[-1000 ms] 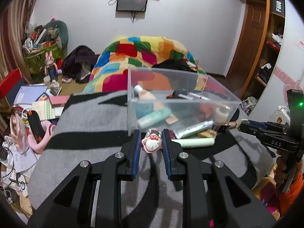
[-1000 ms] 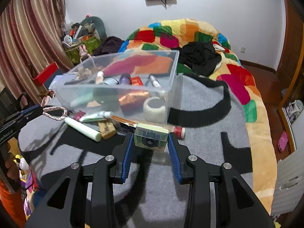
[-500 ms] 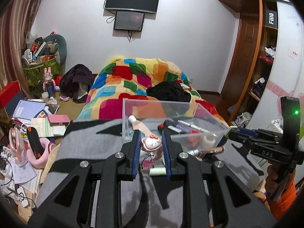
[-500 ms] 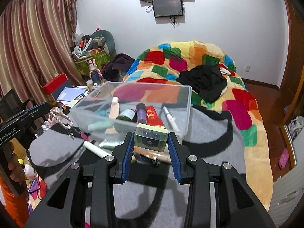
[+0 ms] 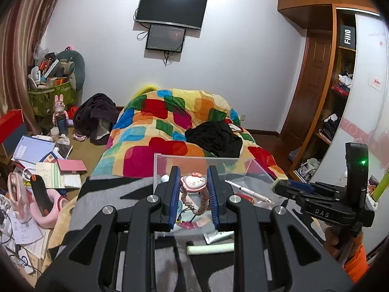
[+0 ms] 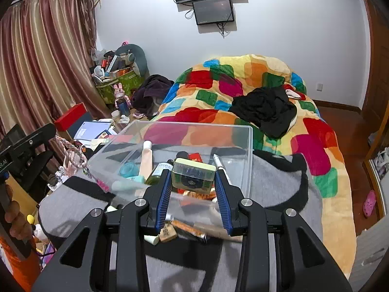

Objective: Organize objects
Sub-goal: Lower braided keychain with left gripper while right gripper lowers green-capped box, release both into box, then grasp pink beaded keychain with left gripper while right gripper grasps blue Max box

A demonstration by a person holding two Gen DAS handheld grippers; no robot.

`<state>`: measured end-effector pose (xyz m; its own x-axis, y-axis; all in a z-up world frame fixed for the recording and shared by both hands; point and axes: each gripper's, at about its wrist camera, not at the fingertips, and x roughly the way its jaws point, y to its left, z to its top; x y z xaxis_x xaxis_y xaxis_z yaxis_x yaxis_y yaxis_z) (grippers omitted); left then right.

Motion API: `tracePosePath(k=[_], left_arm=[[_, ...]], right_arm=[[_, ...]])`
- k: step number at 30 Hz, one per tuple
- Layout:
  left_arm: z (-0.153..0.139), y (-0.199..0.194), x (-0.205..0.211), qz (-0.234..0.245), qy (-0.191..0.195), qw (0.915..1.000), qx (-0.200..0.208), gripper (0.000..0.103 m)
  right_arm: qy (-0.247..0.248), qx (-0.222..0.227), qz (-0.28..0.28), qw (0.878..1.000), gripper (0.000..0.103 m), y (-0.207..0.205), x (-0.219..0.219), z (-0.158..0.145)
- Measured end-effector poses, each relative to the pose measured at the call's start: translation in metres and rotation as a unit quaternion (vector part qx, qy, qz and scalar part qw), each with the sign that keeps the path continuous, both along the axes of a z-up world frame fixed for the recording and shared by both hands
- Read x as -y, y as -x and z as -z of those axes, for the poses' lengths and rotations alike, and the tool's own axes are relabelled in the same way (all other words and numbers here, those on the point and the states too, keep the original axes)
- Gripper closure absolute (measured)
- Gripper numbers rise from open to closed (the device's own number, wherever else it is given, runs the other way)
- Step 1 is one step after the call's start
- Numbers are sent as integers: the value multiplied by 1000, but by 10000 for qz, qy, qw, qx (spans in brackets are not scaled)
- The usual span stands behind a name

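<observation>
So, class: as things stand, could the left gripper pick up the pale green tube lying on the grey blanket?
Probably not yet: the left gripper is already shut on a pink charm. The pale green tube itself lies uncovered on the grey blanket.

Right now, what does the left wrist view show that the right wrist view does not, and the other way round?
Only the left wrist view: the pink cat charm clamped in the left gripper, and the wardrobe shelves.

Only the right wrist view: the green case clamped in the right gripper, the curtain, and a pink tube inside the box.

Both: the clear box, the colourful quilt and the wall screens.
</observation>
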<state>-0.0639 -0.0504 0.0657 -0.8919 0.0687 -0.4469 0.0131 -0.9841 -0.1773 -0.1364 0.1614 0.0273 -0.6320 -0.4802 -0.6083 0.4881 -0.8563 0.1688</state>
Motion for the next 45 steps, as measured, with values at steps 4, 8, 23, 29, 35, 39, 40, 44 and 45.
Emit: tracePosePath(k=[4,8,23,29,35,39,40,44,45], left_arm=[[2,14,-1,68,-18,10000,68,81],[18,35,0,145,-52,9990,411,81],[69,87,5,218,-216,9901,1367,61],[52,70,-2,225,-5,9943,1040,48],[46,52,-7,299,63,9947,977,48],[50,37,-10,327,132,9946,981,48],[51,34,-11,337,138,9944,989,48],[61,23,-15,416,183,9930,1088,48],[64,22,-16,438,213,9924,1132,48]], right_arm=[[-81,8,-36,10000,70,10,9,1],[-97,254,-133,9995,70,25,17,11],[-400,655,-371,9964,70,46,39,36],[-416,598,-405,9965,66,42,38,31],[-374,407,-362,9978,60,29,28,22],[-371,243,-322,9985,57,16,16,15],[-374,198,-291,9987,57,12,12,13],[-416,86,-217,9989,56,-1,-1,13],[-424,94,-216,9988,56,-3,-3,14]])
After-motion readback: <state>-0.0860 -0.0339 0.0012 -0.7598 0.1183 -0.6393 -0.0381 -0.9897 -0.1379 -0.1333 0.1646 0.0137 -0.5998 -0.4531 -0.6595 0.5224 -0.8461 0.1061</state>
